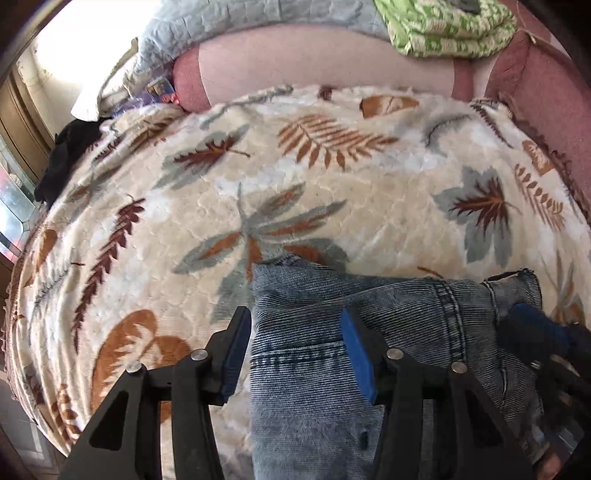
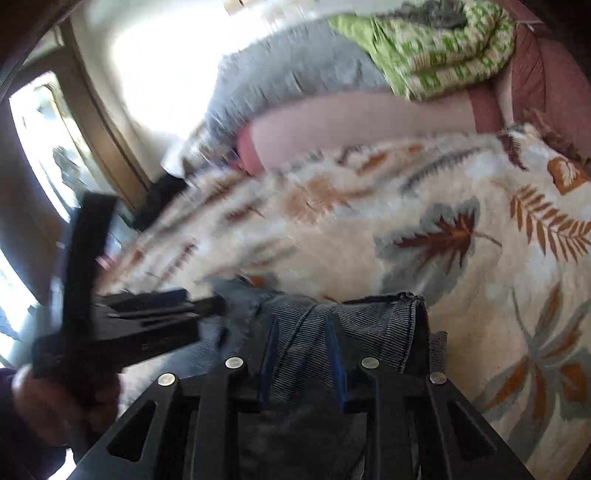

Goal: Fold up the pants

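No lettering to read anywhere right now. The jeans [image 1: 314, 332] show only stitching, no brand tag. Beyond the jeans, the leaf-print blanket [image 1: 258, 184] carries only pattern, and the green patterned cloth [image 1: 443, 29] past it shows shapes, not words. The right wrist view is smeared.

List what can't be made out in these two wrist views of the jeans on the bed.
- Jeans, left wrist view: lower part cut off by the bottom edge and covered by the left gripper, so how far they are folded is unknown.
- Right gripper, right wrist view: motion blur hides whether its pads press the denim.
- Left gripper, right wrist view: smeared; jaws unreadable.
- Green patterned bedding: cropped by the top edge.
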